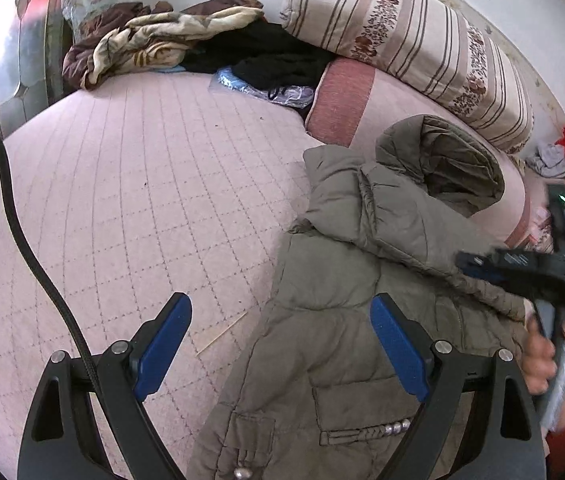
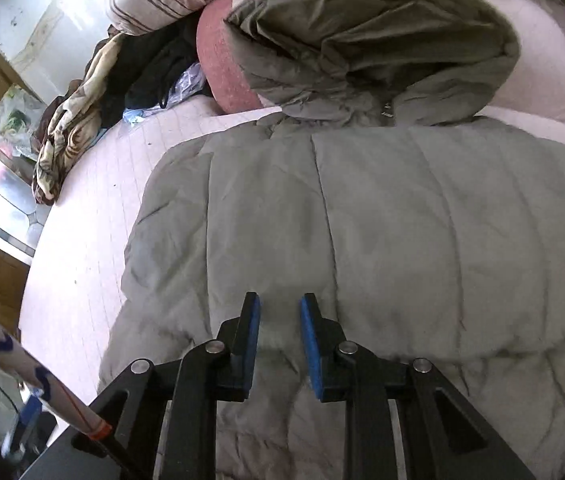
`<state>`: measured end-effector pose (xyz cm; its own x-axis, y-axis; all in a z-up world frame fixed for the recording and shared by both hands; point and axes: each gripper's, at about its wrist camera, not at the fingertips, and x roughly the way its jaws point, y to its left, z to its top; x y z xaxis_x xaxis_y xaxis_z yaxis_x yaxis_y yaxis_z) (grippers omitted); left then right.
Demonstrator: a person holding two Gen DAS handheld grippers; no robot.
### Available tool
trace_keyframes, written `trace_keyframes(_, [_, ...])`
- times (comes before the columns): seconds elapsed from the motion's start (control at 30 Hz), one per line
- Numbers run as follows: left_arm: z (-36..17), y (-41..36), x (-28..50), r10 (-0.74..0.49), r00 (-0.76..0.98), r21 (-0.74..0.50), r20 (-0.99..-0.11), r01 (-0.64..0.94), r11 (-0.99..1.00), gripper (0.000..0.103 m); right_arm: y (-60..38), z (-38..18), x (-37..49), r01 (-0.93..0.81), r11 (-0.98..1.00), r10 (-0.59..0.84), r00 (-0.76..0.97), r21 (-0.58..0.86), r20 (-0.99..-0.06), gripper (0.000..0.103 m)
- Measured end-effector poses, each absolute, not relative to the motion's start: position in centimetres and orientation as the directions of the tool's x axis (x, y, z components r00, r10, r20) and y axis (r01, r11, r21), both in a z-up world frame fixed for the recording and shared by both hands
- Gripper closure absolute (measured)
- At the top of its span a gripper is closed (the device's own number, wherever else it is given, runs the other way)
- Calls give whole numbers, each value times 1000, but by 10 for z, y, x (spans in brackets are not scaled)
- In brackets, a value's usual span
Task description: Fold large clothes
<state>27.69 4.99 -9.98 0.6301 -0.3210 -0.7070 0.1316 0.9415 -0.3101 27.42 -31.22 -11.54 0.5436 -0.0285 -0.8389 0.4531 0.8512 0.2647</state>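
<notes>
Left wrist view: left gripper (image 1: 281, 344) hovers with its jaws spread wide and nothing between them, over the edge where the coat meets the bare bed.
Right wrist view: right gripper (image 2: 280, 344) sits low over the coat's body, jaws partly closed with a clear gap between the blue pads (image 2: 309, 344); no cloth looks pinched, though contact beneath is hard to tell.
Coat: olive padded coat (image 1: 362, 280) lies spread on the pink quilted bed (image 1: 142, 200), hood (image 2: 382, 40) propped against the pink bolster (image 1: 334, 104), pocket and snaps toward the near end.
Nearby: striped pillow (image 1: 414, 40), a heap of blankets and dark clothes (image 1: 202, 48) at the far side, a thin stick (image 1: 222, 334) lying just beside the coat's edge.
Stage: judged early, the coat looks laid out and not yet folded lengthwise.
Risk, grip: puffy slick fabric may slip out of a shallow pinch, or only the top layer may lift.
Risk, hood: resting on the bolster, it could drag and skew a fold.
Risk, stick: it might get swept up inside the fold.
Risk, hands: working close together, the two tools could collide.
</notes>
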Motion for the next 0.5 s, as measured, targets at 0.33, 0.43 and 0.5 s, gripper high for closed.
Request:
trace_keyframes(0.33, [-75, 20, 320, -396, 597, -367, -697, 177, 913, 12, -359, -68, 138, 521, 825, -151, 574, 217, -805, 52])
trace_keyframes(0.43, [-83, -18, 361, -420, 536, -356, -733, 225, 907, 12, -377, -69, 111, 555, 800, -169, 575, 230, -801, 52])
trace_keyframes(0.5, [-95, -39, 384, -431, 492, -357, -756, 242, 902, 12, -389, -72, 95, 578, 779, -177, 576, 244, -798, 52])
